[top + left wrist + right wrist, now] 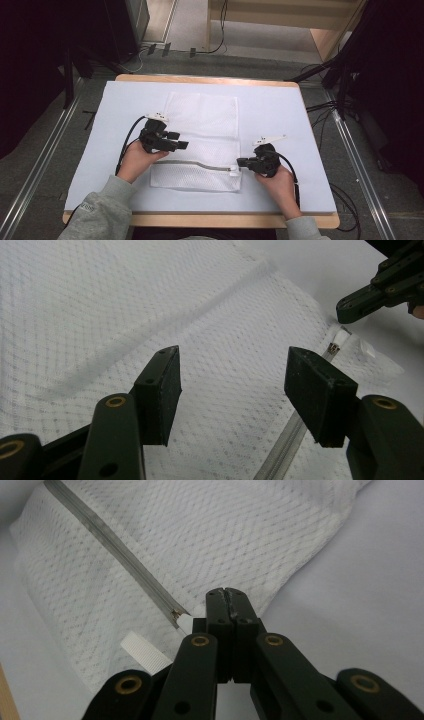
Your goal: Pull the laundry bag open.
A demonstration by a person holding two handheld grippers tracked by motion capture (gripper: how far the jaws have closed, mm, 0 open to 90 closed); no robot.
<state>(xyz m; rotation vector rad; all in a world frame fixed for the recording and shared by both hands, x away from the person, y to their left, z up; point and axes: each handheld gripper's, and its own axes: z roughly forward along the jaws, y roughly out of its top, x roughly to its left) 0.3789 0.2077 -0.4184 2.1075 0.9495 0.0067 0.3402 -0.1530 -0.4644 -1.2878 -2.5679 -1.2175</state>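
High view: mesh bag [202, 135] lies flat mid-table; your right gripper [242, 162] sits at the zipper's [200, 165] right end.
Left gripper view: your left gripper [232, 390] hovers wide open over mesh, holding nothing.
Right gripper view: jaws fully closed at the zipper pull [184, 624]; grip uncertain. Zipper looks closed; opening remains.

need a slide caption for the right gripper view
Right gripper shut at the zipper's end on a white mesh laundry bag.

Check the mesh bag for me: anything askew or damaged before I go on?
One oddity: the zipper on the mesh bag kinks near its middle instead of running straight. The bag also lies slightly tilted on the table. No visible tears.
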